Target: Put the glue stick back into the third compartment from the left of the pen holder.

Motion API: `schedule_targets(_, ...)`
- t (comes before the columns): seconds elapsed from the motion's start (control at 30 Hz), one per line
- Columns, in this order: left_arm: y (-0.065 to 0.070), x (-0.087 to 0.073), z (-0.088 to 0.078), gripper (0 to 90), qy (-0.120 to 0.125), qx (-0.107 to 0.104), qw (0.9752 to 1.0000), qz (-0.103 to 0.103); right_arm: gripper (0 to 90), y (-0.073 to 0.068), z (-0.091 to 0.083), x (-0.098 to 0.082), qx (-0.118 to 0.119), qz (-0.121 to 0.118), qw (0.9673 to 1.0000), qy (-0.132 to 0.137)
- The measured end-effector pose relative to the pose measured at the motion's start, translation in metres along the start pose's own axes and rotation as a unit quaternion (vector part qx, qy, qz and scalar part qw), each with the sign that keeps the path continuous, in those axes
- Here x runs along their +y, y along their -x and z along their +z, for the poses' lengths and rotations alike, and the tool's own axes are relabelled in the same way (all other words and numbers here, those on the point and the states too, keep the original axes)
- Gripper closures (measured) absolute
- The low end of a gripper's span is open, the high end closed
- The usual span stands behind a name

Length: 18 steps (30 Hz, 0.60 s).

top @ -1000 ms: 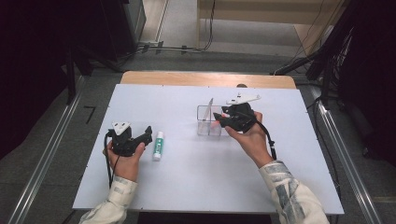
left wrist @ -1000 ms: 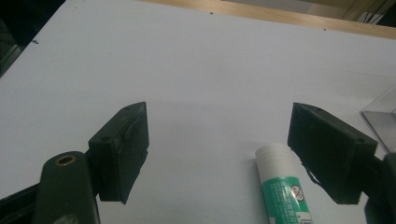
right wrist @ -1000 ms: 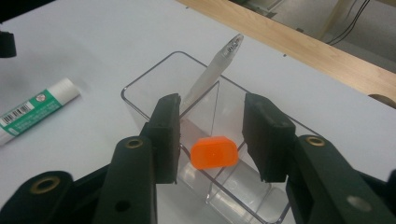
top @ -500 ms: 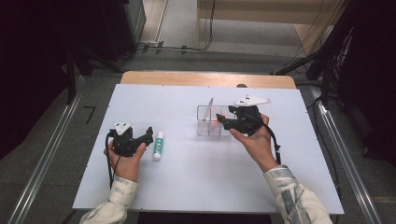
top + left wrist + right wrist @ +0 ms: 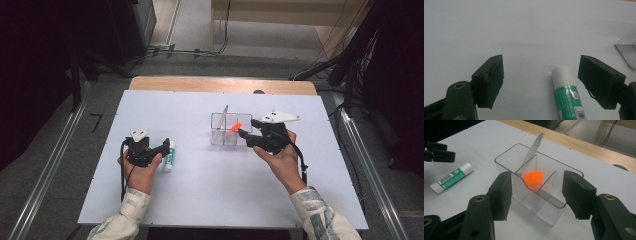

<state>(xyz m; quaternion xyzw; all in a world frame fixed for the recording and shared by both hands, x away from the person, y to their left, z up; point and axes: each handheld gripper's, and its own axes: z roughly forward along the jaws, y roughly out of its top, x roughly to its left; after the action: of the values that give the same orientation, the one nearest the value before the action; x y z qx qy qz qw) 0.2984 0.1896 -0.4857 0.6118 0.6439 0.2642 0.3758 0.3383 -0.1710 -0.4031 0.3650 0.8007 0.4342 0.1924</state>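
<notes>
Orange marker (image 5: 533, 179) stands in the near compartment of the clear organizer (image 5: 554, 212). Right gripper (image 5: 245, 134) has just been opening, jaws released, nothing pinched; pulling back carelessly could clip the organizer and tip it. Left gripper (image 5: 161, 148) released beside the glue stick (image 5: 569, 96).

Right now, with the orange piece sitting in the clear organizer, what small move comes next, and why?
Probably close the left gripper on the glue stick. It lies on the table between that gripper's open jaws, untouched, while the right gripper has just been opening and the orange piece rests in the organizer.
</notes>
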Motion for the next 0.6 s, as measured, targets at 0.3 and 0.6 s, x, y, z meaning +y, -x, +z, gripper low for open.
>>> schedule_targets(0.3, 0.003, 0.003, 0.011, 23.2, -0.017, 0.002, 0.9999, -0.003, 39.3, 0.002, -0.006, -0.014, -0.002, 0.004, 1.0000, -0.002)
schedule_targets(0.6, 0.009, 0.005, 0.016, 23.3, -0.028, -0.002, 0.9996, 0.004, 39.3, 0.007, -0.010, -0.032, -0.005, 0.012, 0.9998, -0.012)
